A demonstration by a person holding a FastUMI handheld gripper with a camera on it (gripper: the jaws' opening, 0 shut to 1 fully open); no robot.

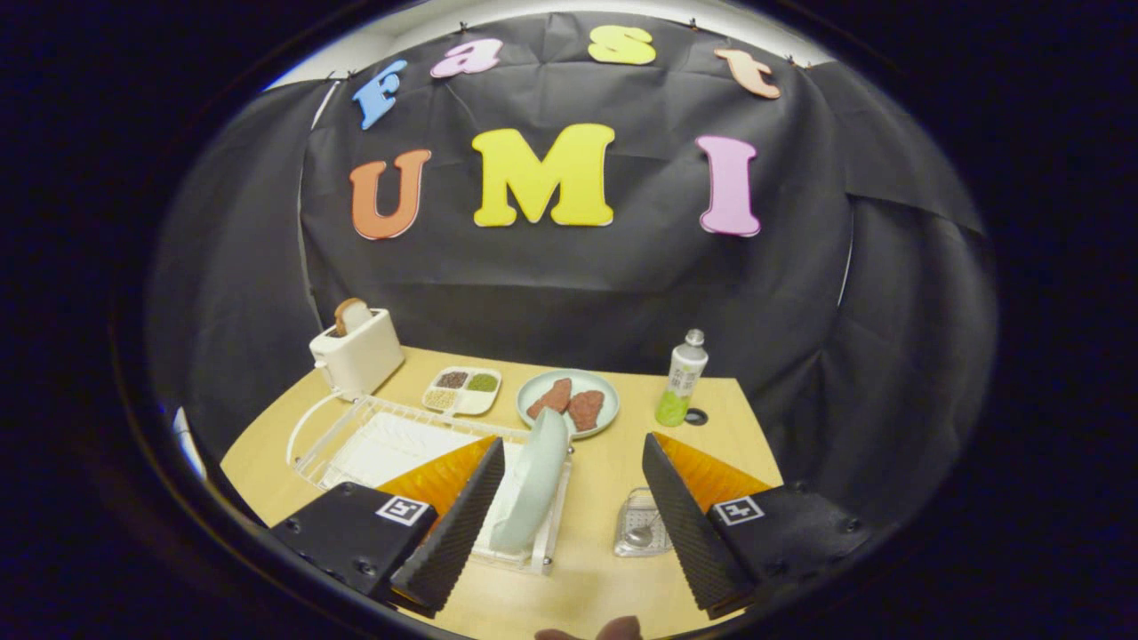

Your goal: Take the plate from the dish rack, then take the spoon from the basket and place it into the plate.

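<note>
table | toaster | dish rack | basket | bottle

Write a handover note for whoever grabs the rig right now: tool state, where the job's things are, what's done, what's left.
Tool: open, holding nothing, fingers either side of the plate without touching it.
Plate: pale green, on edge in the dish rack, between the fingers, nearer the left one.
Spoon: in the small clear basket on the table, beside the right finger.
Done: nothing yet; the plate is not lifted.
Left: close on the plate, lift it out and set it down, then move the spoon from the basket into it.
</note>
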